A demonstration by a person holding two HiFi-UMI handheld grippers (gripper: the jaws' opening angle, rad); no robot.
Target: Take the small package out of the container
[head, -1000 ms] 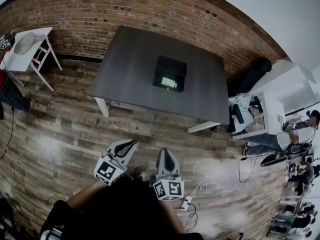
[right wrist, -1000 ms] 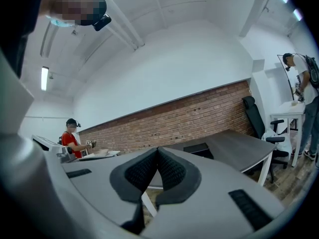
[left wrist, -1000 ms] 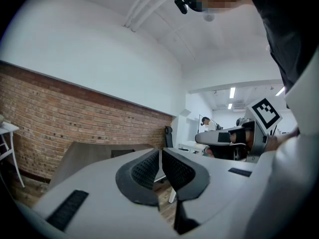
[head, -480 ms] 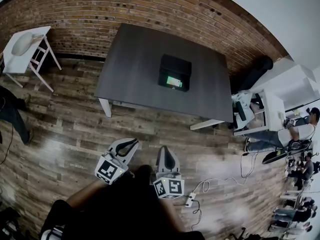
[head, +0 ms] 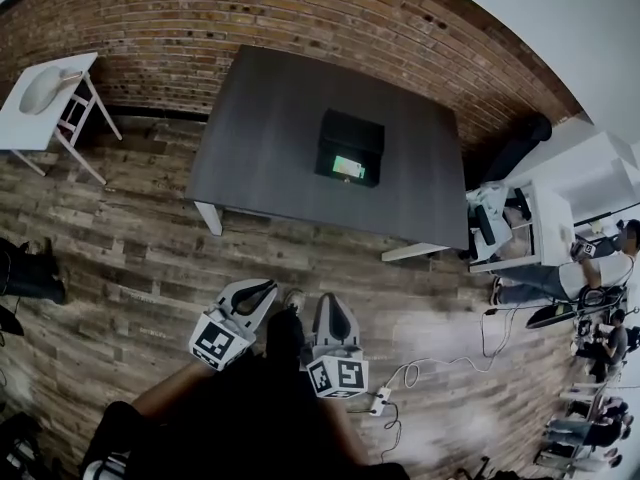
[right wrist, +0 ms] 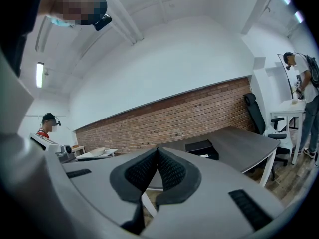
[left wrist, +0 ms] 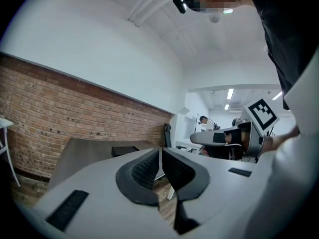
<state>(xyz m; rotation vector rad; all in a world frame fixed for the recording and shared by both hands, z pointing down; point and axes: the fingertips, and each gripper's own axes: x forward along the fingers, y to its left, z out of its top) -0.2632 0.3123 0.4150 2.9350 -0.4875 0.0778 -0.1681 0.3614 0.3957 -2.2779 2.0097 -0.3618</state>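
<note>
Far left, by the brick wall: a small white side table on the wood floor. Low in the head view, the left gripper, clenched, pads pressed together on nothing, pointed toward the dark table. Just beside it, the right gripper, likewise clamped tight and empty. Well apart from both, right of the tabletop's centre: a black, open-topped container. Inside it, against the near wall: the small package, flat and rectangular, pale green with a whiter patch, bright against the dark box. Farther right, a white desk and a person beside it.
</note>
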